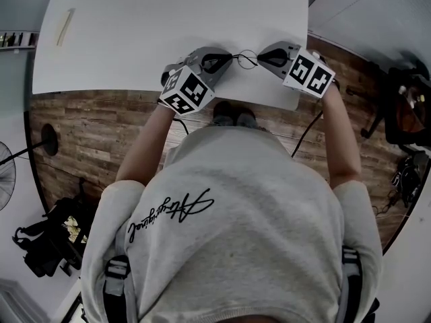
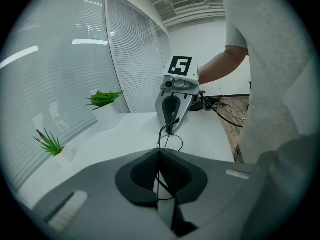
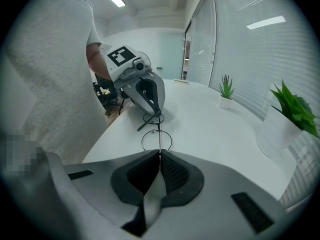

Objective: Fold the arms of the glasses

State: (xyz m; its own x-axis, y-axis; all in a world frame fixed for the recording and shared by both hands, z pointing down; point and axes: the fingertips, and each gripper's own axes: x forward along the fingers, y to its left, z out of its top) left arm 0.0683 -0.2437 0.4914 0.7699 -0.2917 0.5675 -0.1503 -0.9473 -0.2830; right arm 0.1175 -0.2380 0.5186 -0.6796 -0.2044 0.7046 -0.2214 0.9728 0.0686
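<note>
Glasses (image 1: 246,59) between left tool (image 1: 228,60) and right tool (image 1: 262,58)

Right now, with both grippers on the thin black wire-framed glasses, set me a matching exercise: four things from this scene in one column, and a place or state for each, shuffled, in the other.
Things:
1. thin black wire-framed glasses
2. green plant in a white pot
3. grey left gripper
4. brown wood-plank floor

Places or states:
A. on the white table, by the window blinds
B. jaws shut on the wire frame
C. beyond the table's near edge
D. gripped from both sides

Pairs: 1-D, 2-A, 3-B, 4-C.
</note>
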